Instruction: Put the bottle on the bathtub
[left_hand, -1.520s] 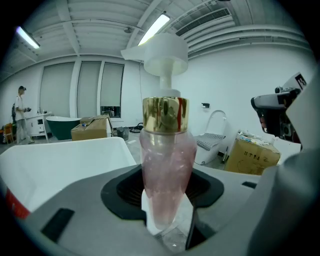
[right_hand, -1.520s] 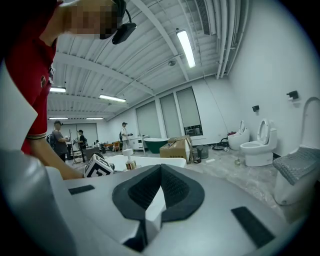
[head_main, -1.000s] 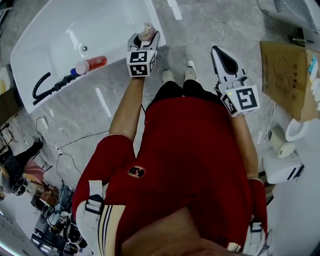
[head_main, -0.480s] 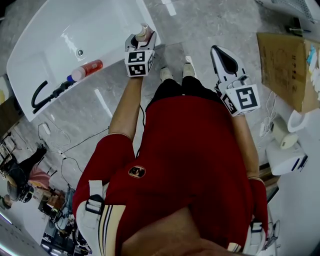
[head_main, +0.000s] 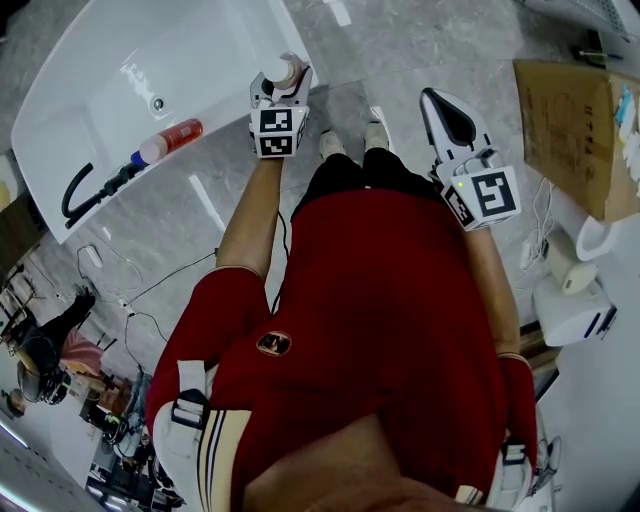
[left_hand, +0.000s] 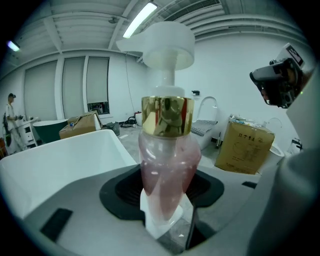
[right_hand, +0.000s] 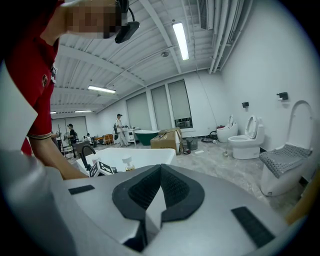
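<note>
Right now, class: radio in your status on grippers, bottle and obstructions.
Left gripper shut on pump bottle, upright. Right gripper shut, empty. Bottle by bathtub rim, not set down. Red bottle lies farther along rim, apart.

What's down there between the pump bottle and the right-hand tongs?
In the head view, only the person's two pale shoes on the grey floor lie between the pump bottle, held in the left tongs, and the right tongs.

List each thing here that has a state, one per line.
Left gripper, shut on the pump bottle.
Pump bottle, upright, held, pink liquid inside.
Right gripper, shut, empty.
Bathtub, no water inside.
Red bottle, lying on its side on the bathtub rim.
Toilet, lid up.
</note>
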